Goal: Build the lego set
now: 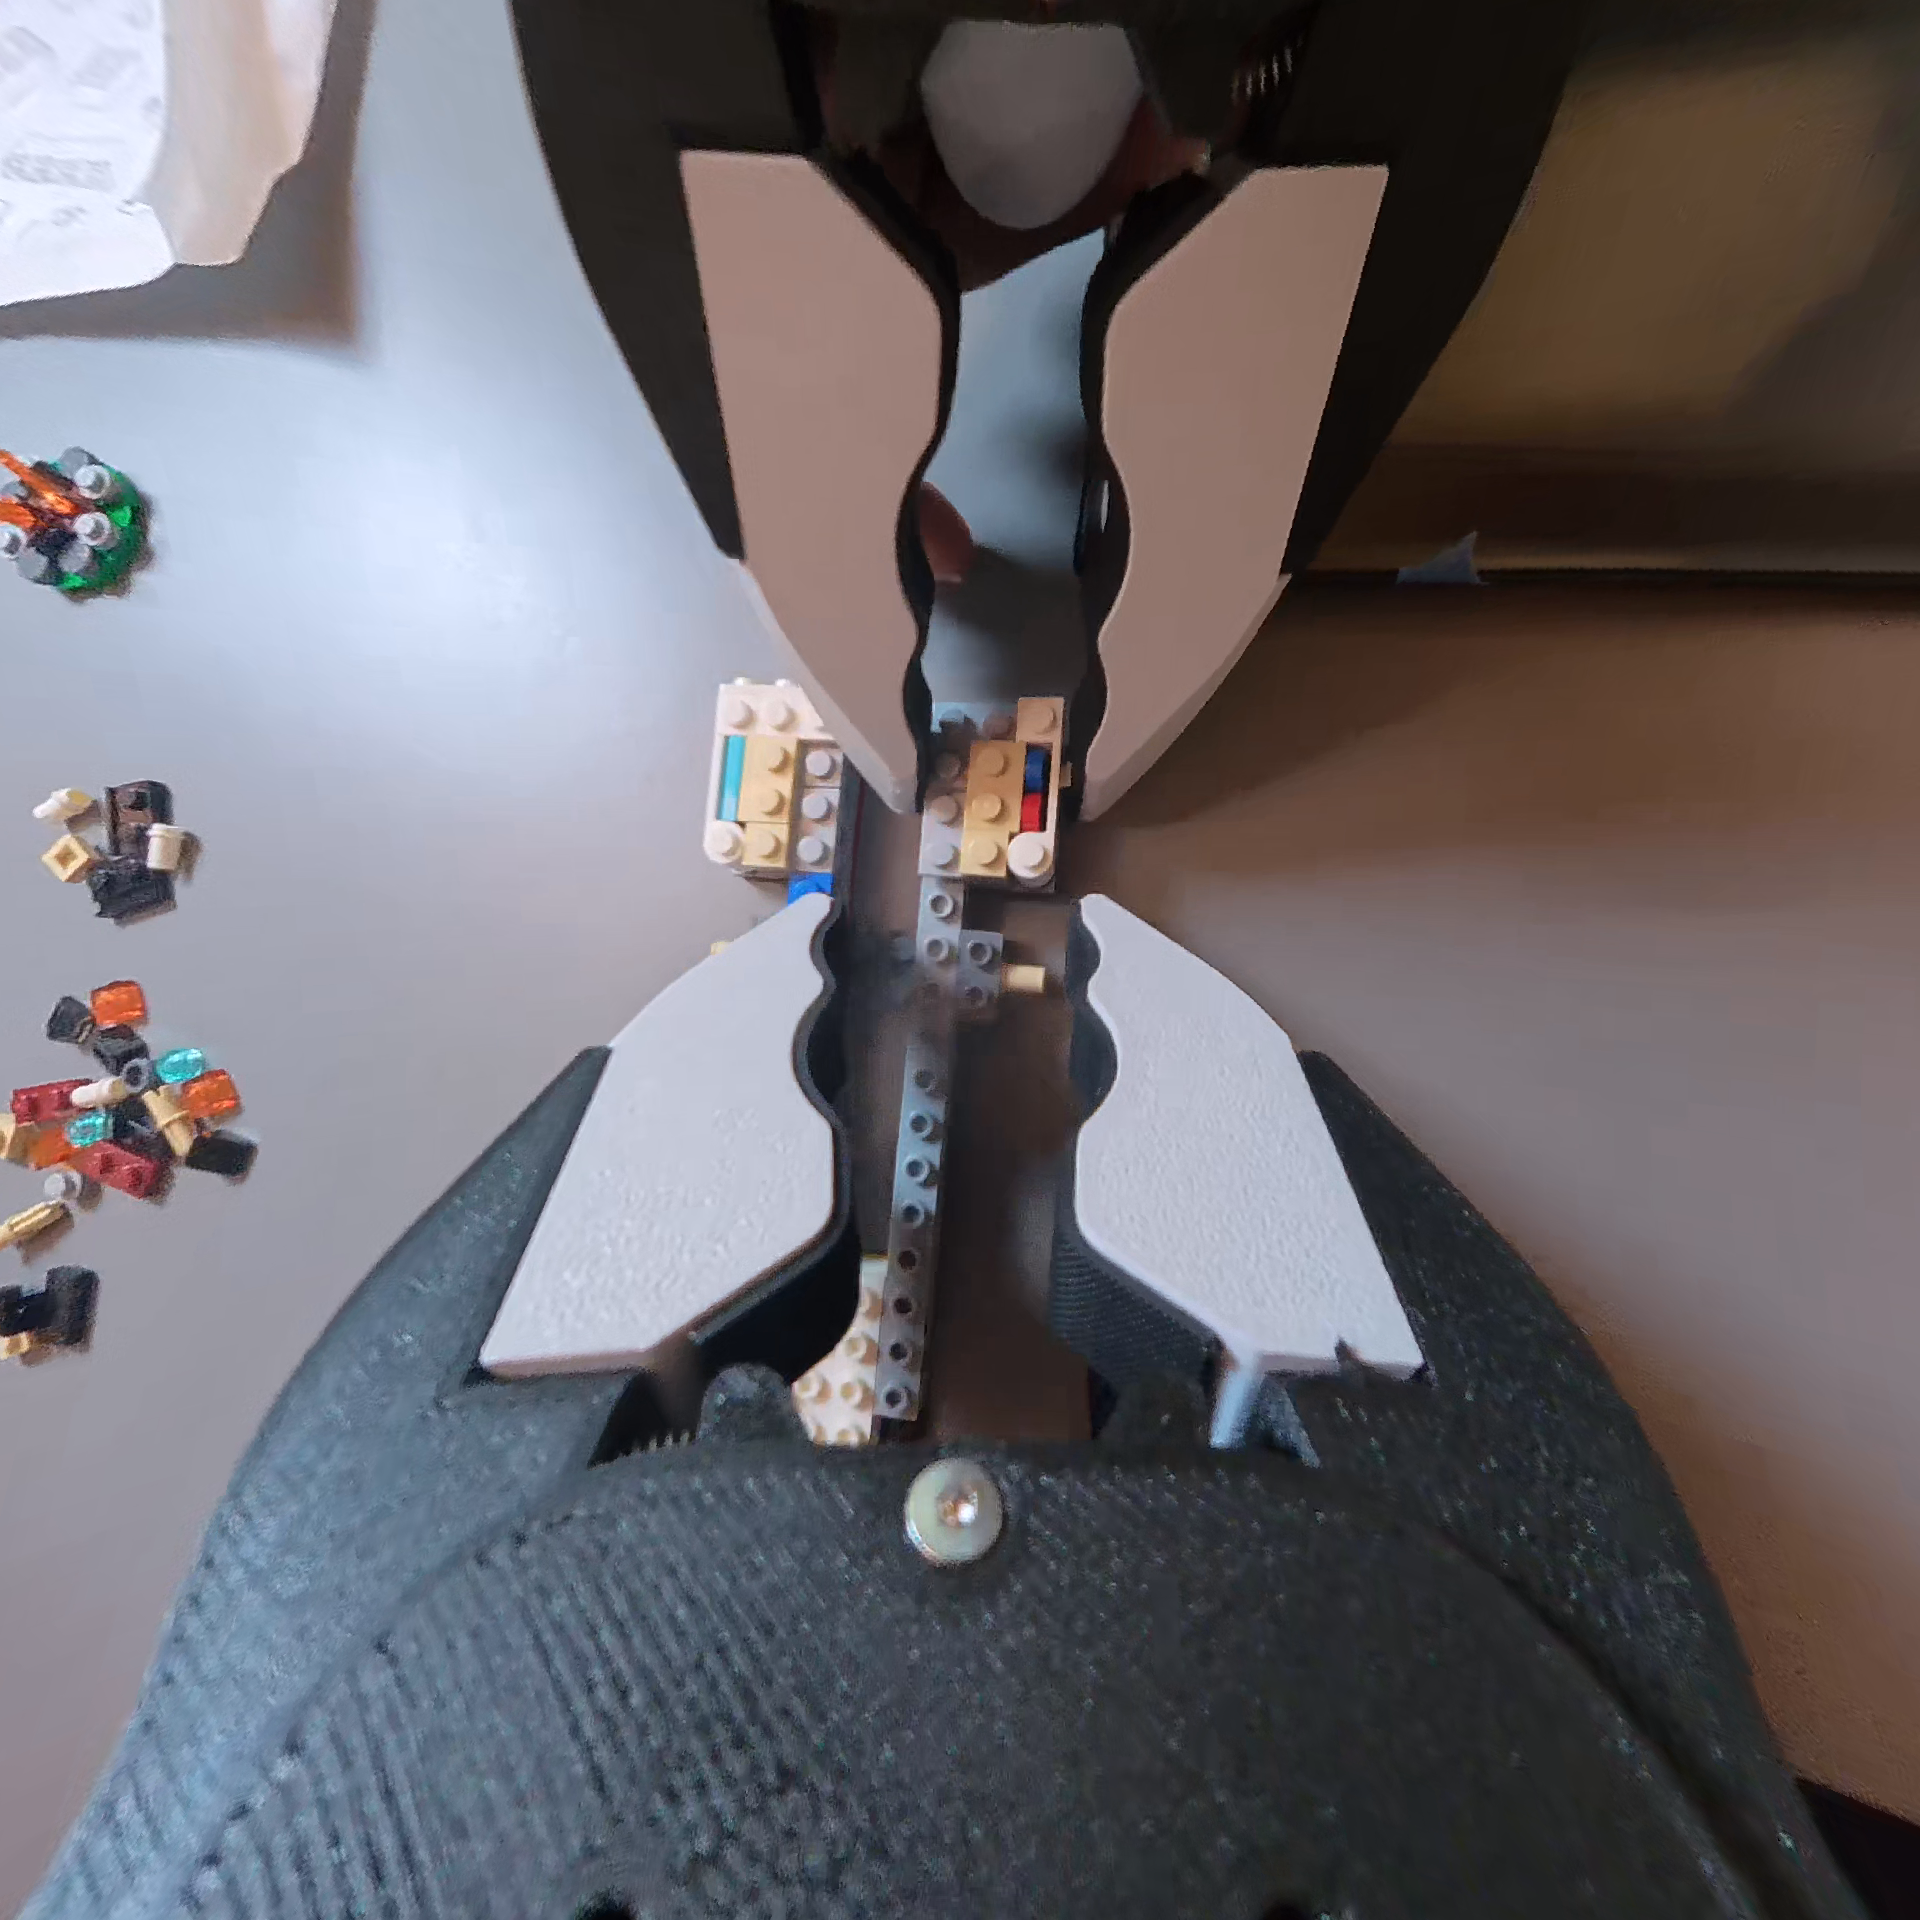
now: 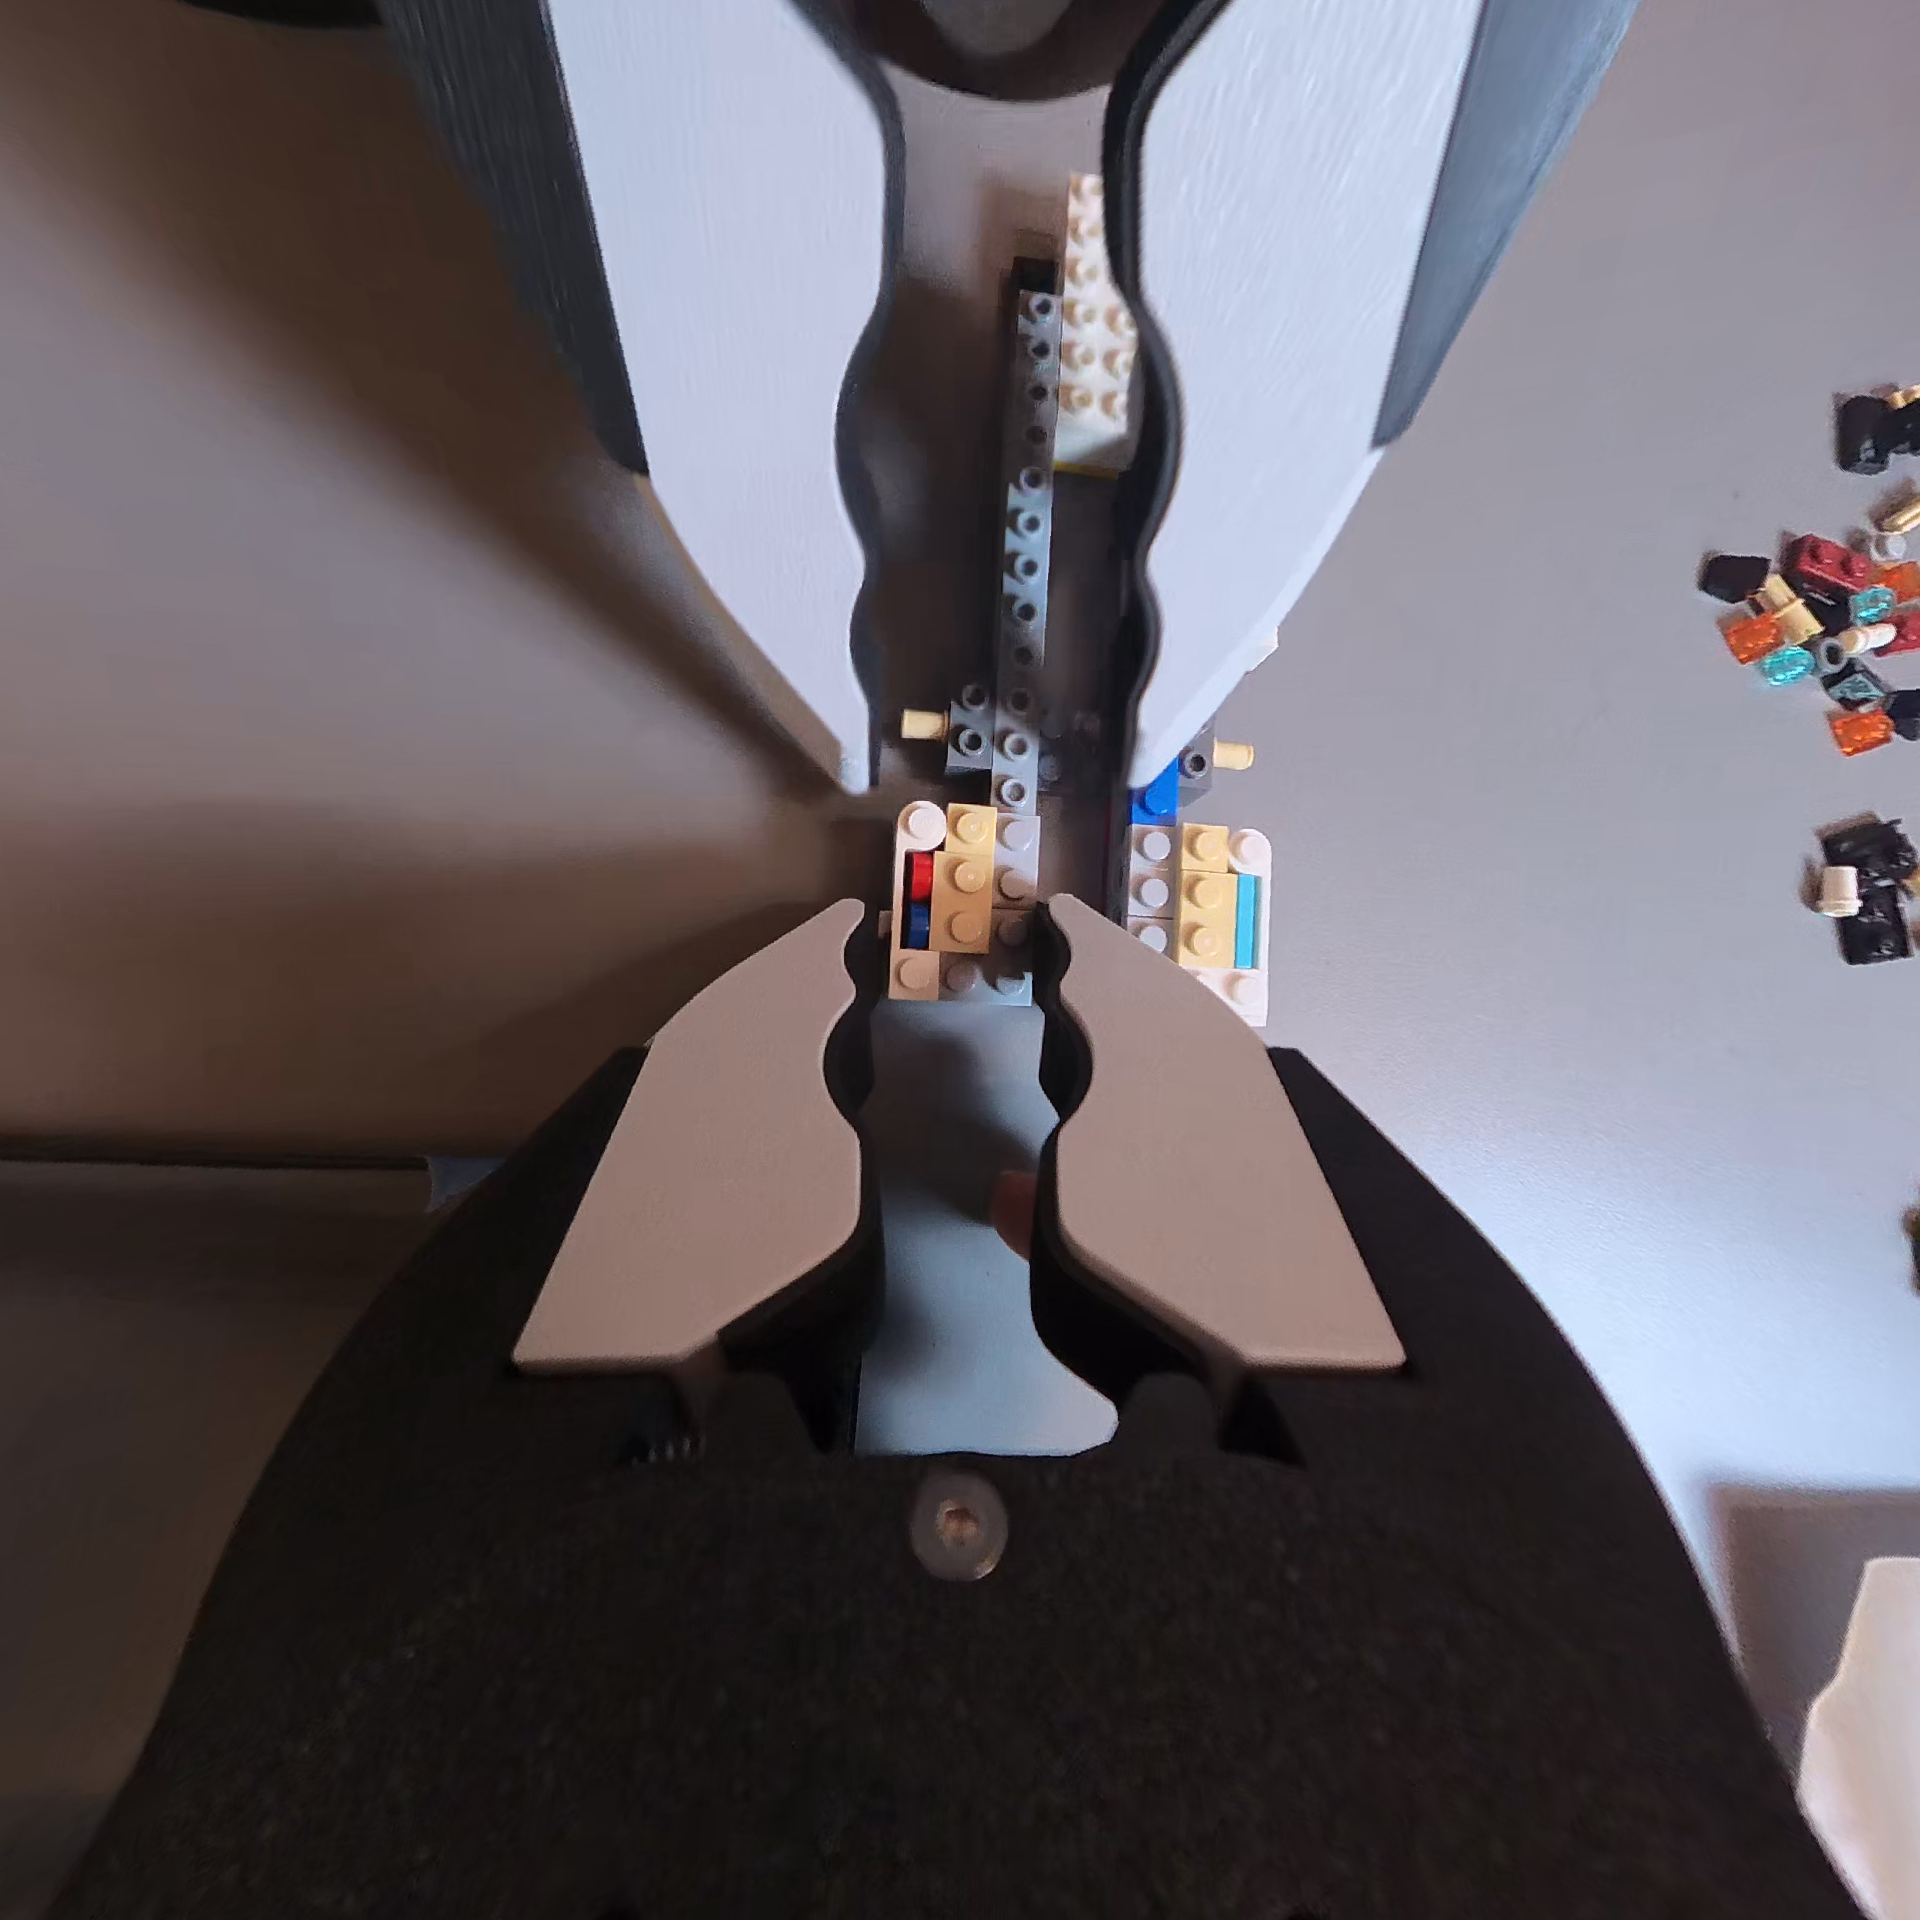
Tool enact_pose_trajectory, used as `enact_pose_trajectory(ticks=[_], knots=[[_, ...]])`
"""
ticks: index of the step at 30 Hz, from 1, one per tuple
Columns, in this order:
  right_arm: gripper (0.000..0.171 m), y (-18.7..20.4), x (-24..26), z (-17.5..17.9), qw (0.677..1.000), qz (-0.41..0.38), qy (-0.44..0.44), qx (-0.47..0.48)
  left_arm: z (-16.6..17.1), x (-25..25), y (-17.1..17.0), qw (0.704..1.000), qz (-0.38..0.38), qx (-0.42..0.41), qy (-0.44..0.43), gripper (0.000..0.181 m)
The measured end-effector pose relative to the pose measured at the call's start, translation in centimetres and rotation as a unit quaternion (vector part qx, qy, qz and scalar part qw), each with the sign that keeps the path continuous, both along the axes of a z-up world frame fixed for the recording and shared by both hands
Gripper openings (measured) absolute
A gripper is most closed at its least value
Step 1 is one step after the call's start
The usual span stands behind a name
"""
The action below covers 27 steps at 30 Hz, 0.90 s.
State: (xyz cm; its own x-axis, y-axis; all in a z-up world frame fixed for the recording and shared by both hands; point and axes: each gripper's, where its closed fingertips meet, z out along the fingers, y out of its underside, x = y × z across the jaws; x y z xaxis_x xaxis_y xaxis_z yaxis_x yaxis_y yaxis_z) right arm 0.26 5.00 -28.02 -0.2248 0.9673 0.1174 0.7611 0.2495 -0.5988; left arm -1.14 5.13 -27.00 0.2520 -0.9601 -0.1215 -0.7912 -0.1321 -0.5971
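Observation:
A long lego model lies on the grey table between the two facing grippers. It has a grey studded beam (image 1: 914, 1143) (image 2: 1029, 540) on a dark base, a white plate (image 1: 847, 1382) and two tan, grey and white block sections. My left gripper (image 1: 954, 914) (image 2: 987, 769) is closed around the beam and dark base. My right gripper (image 1: 997, 800) (image 2: 956, 914) is closed on the block section with red and blue parts (image 1: 992, 800) (image 2: 966, 904). The other section, with a light blue tile (image 1: 774, 779) (image 2: 1200, 894), sits beside the fingers.
Piles of small loose pieces (image 1: 114, 1122) (image 2: 1829, 644) and black parts (image 1: 120, 852) (image 2: 1870, 904) lie on the table to one side. A small green round build (image 1: 73, 520) stands farther along. A white paper bag (image 1: 156, 135) (image 2: 1870, 1714) lies at the corner. The grippers are tip to tip, or close to it.

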Motion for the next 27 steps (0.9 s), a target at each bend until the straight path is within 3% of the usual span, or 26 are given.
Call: enact_pose_trajectory(ticks=[5, 13, 27], knots=[[0.028, 0.0, 0.0, 0.0, 1.000, 0.002, 0.002, -0.005, -0.1, -0.7, -0.2, 1.000, -0.004, -0.019, 0.017, 0.044], [0.028, -0.1, 0.0, 0.1, 1.000, 0.005, 0.003, -0.005, -1.3, -0.9, -0.7, 0.997, -0.007, -0.033, 0.069, 0.031], [0.028, -0.3, -0.1, 0.2, 1.000, 0.008, 0.008, 0.006, -1.1, -0.9, -0.8, 0.998, -0.012, -0.041, 0.052, 0.025]])
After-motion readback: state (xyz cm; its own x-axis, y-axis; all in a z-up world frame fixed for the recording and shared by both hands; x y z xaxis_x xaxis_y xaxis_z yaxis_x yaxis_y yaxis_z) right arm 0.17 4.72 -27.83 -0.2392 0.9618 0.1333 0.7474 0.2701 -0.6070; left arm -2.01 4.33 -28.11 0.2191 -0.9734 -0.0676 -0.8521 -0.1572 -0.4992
